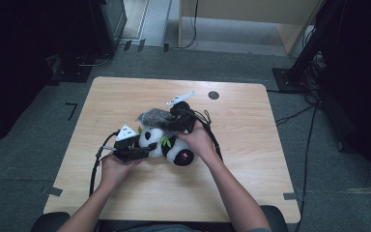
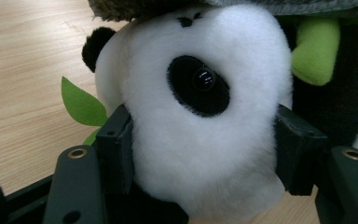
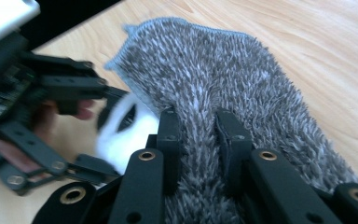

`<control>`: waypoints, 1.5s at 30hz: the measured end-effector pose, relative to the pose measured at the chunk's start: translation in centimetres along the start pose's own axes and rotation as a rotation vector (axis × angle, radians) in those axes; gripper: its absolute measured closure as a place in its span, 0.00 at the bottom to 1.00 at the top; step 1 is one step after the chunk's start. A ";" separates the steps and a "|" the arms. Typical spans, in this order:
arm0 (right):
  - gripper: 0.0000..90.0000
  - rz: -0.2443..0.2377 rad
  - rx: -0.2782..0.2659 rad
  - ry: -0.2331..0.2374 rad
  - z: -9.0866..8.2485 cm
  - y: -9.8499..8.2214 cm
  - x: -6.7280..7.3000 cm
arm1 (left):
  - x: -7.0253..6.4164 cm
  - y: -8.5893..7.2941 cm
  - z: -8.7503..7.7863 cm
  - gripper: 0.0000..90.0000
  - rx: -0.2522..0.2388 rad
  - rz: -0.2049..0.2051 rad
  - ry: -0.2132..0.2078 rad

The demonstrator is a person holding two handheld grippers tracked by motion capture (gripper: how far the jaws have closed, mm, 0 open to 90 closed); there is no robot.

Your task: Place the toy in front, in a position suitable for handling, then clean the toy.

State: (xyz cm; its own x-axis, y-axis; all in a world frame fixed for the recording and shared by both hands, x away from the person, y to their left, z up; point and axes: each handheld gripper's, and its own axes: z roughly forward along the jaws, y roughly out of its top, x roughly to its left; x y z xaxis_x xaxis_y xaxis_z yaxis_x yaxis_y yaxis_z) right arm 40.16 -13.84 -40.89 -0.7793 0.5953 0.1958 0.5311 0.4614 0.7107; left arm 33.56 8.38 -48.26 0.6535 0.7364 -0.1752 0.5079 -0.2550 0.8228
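Gripping: left gripper (image 2: 200, 158) clamped the panda (image 2: 200, 116); right gripper (image 3: 198, 140) pinched grey cloth (image 3: 242, 84).
Surface: pale wooden table (image 1: 125, 92).
Room: grey floor (image 1: 24, 154).

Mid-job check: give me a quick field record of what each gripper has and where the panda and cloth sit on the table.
left gripper: jaws on either side of the panda's white head, pads against the plush
right gripper: shut on a fold of the grey shaggy cloth
panda plush toy: lying near the middle of the table, green leaf trim showing
grey shaggy cloth: draped over the panda's head
table: light wood
other item: small white object beyond the toy
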 end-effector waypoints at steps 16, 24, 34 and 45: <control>0.87 -0.012 0.036 -0.115 0.5 -0.8 -1.4 | 0.0 0.2 0.1 0.41 0.007 -0.004 0.000; 0.87 -0.047 0.061 -0.215 0.6 -0.8 -2.1 | -0.1 0.2 0.1 0.42 0.004 -0.007 -0.003; 0.88 0.068 -0.015 -0.227 -2.5 -0.8 -4.5 | -0.2 -0.2 -0.1 0.42 -0.004 0.009 -0.002; 0.88 0.035 -0.184 -0.090 -6.0 1.2 -0.7 | -0.2 -0.1 -0.1 0.42 -0.009 -0.003 -0.001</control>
State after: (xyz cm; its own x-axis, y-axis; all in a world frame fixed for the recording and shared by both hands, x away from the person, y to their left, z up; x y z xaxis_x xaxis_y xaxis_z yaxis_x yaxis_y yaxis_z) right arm 39.34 -17.60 -36.13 -0.7244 0.6688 0.1672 0.4811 0.3166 0.8175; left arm 33.27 8.34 -48.24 0.6524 0.7366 -0.1787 0.5053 -0.2470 0.8269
